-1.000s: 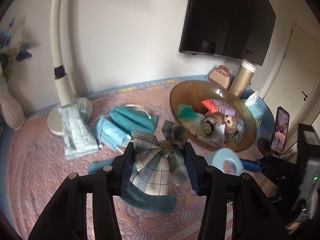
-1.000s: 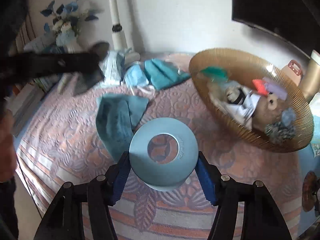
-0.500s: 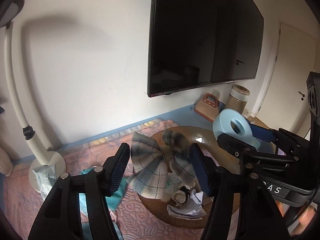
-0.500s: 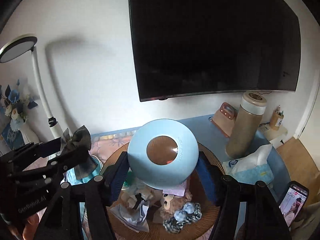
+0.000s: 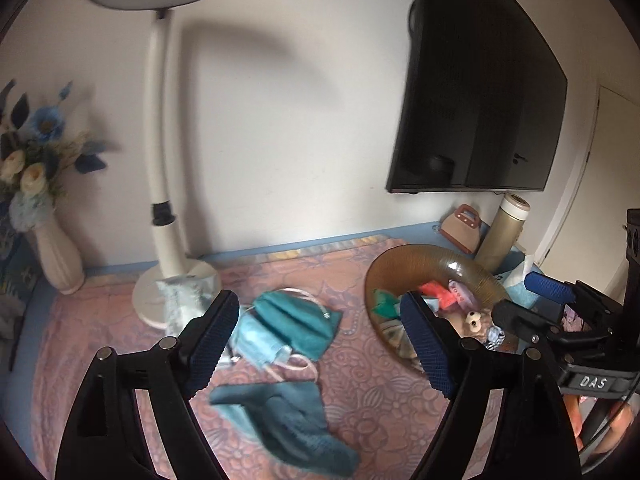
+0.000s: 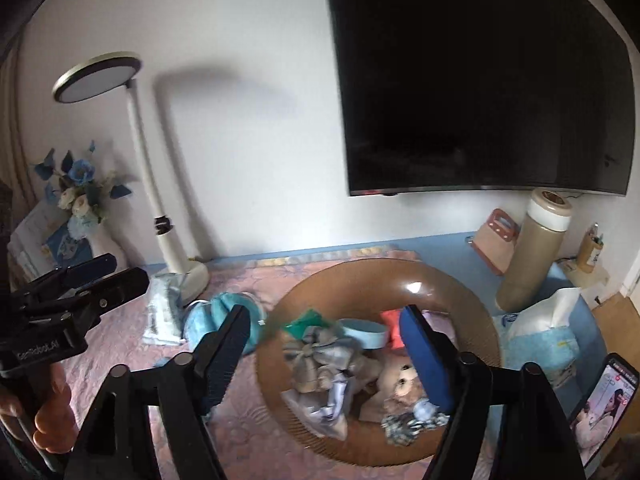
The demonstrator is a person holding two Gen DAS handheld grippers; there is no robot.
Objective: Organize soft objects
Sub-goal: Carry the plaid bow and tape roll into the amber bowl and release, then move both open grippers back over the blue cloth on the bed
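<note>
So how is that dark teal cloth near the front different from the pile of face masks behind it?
The dark teal cloth is a single thick, towel-like piece, while the face masks are several thin pieces heaped together. The cloth has no straps; the masks trail pale ear loops. The cloth is one deep teal, while the masks mix teal with lighter blue. Both lie on the pink patterned cover, outside the brown bowl.

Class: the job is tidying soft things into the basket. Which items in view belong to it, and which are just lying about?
Job: basket, plaid bow, teddy, face masks, teal cloth.

Lying about: lamp, television, flask, flower vase, phone, tissue pack.
</note>
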